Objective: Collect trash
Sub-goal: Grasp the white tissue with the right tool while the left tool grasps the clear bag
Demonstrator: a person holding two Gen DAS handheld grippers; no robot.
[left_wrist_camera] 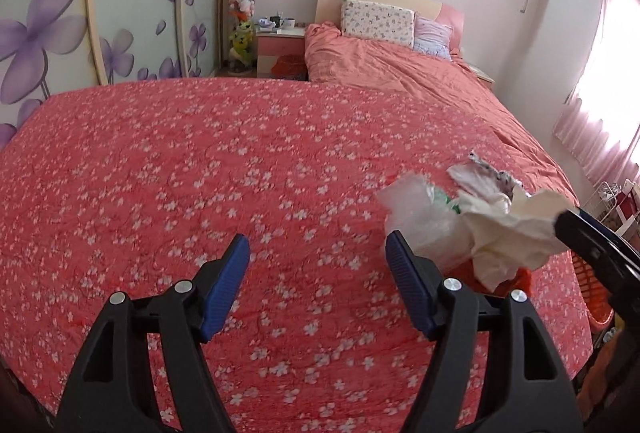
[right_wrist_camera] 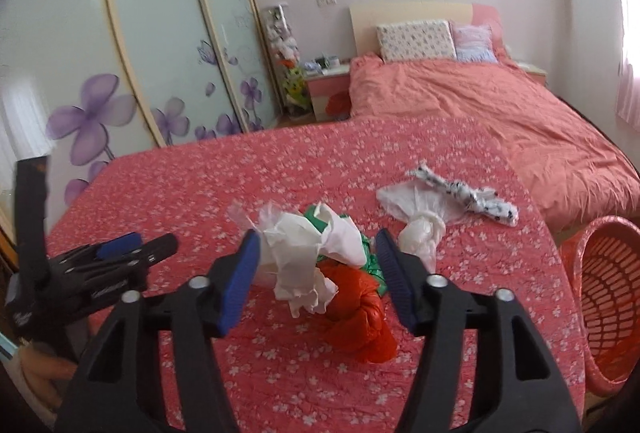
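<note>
The right gripper (right_wrist_camera: 316,253) hangs with its blue-padded jaws spread wide and nothing clamped between them, poised low over the nearest heap of rubbish on the floral bedspread (right_wrist_camera: 224,185): a crumpled white paper wad (right_wrist_camera: 298,257), a knotted red plastic bag (right_wrist_camera: 358,317) beneath it, and a scrap of green plastic (right_wrist_camera: 370,257) peeking out behind. The paper sits in line with the gap between the jaws, though whether either pad touches it cannot be told. Just beyond lies a knotted white bag (right_wrist_camera: 420,221), and past that a black-spotted white scrap (right_wrist_camera: 464,195), both apart from the heap. The orange mesh basket (right_wrist_camera: 604,297) stands off the bed's edge to the right, and no rubbish shows in the part of its inside that can be seen. By that reading, collection has barely begun, with all five pieces left on the cover. The left gripper (left_wrist_camera: 318,261) is likewise open and empty, held level above bare bedspread, well to the left of the pile. In its view the white paper wad (left_wrist_camera: 516,237) and a clear plastic piece (left_wrist_camera: 416,213) appear at the right. Both grippers point toward the headboard, the right tilted down toward the pile.
</note>
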